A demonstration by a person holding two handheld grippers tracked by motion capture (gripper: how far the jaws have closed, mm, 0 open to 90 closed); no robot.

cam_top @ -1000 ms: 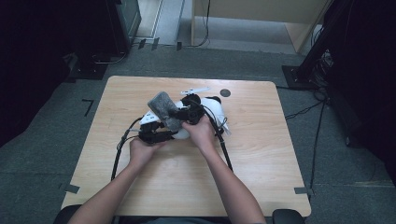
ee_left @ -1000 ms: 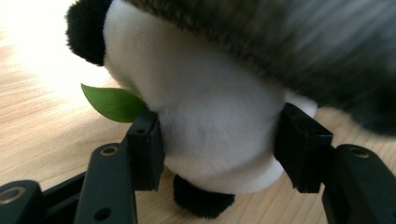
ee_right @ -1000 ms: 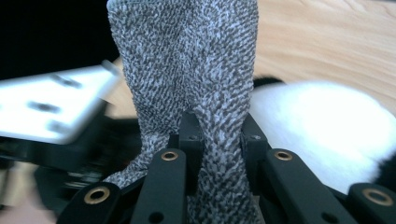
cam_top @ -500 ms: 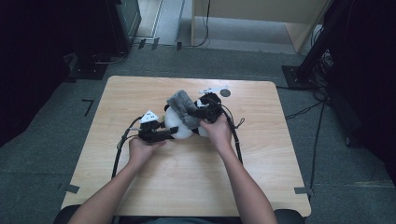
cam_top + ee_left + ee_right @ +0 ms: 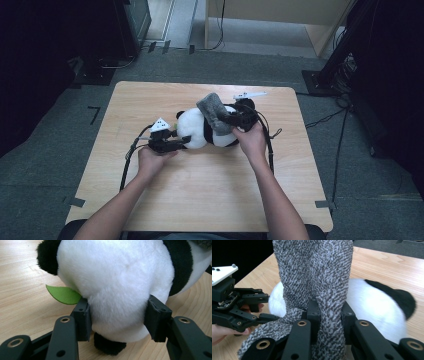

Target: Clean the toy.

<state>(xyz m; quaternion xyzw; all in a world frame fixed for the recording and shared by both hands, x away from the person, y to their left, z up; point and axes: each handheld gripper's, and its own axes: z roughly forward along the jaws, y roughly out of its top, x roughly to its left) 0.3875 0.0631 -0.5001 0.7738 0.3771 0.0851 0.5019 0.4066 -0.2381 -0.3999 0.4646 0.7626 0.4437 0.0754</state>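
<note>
Your right gripper is pinched tight on a fold of the grey knit sock, holding it up over the panda plush. Your left gripper has just been closing and now squeezes the panda's white body, which lies on its side at the middle of the table.

This looks like the dressing step: the next move probably calls for finding the sock's mouth and drawing it over one end.

The left gripper view reveals a green felt leaf beside the jaw; the high view gives the overall layout.
</note>
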